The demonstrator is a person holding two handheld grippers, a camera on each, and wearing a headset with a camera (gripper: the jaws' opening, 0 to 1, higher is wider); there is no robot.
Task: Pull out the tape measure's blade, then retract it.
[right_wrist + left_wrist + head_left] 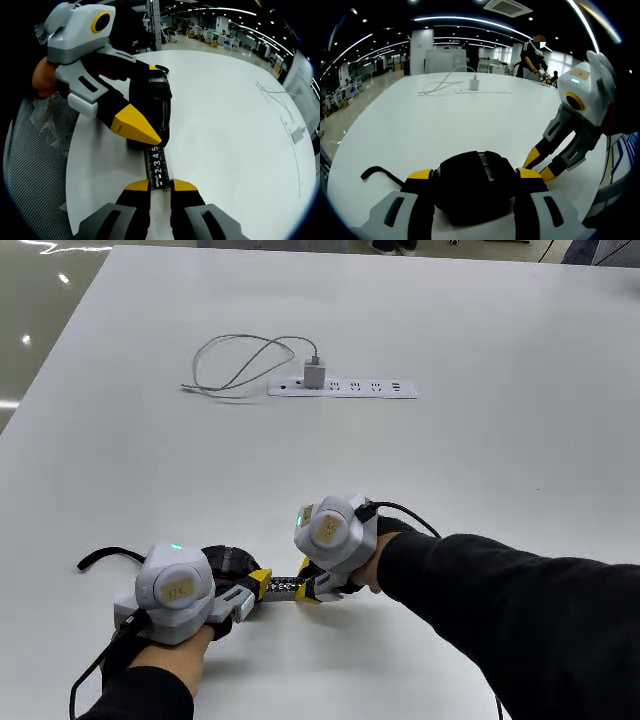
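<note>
A black tape measure (pixel 475 185) lies on the white table (pixel 330 460), with my left gripper (pixel 475 175) shut on its case from both sides. Its case (pixel 232 562) sits at the table's near edge, a black wrist strap (pixel 105 556) trailing to the left. A short length of blade (pixel 156 165) sticks out of the case (pixel 152 107), with numbers up to about 5 showing. My right gripper (pixel 160 186) is shut on the blade's end. In the head view the blade (pixel 283 586) spans the small gap between the left gripper (pixel 250 585) and the right gripper (pixel 308 590).
A white power strip (pixel 345 388) with a charger plugged in and a looped grey cable (pixel 240 362) lies farther back on the table. A person stands beyond the table's far end (pixel 532 55). The table edge runs close along my left side.
</note>
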